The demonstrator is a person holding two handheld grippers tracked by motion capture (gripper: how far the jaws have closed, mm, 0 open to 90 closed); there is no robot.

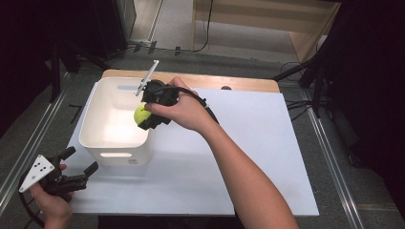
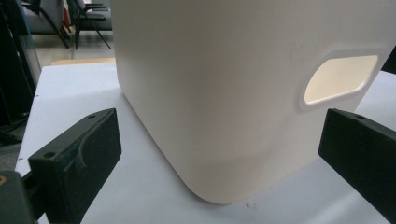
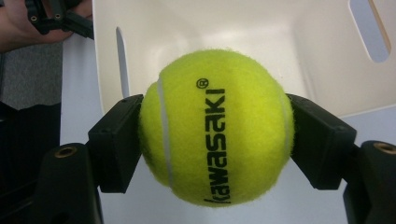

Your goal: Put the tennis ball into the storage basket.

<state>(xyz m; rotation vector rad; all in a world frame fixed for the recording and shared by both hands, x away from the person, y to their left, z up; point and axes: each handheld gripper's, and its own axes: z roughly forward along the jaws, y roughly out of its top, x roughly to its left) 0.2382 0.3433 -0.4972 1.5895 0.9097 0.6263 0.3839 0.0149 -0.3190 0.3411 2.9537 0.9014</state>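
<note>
High view: at the near left corner of the white board (image 1: 248,157), the left gripper (image 1: 80,164) lies low in the person's left hand (image 1: 50,200), its jaws spread wide and empty, aimed at the near wall of the white bin (image 1: 102,143), whose rounded corner and handle slot stand close before them in the left gripper view. Further right, the right gripper (image 1: 145,117) is clamped on a yellow tennis ball (image 1: 141,114) held over the bin's right rim, with the open bin behind it.
</note>
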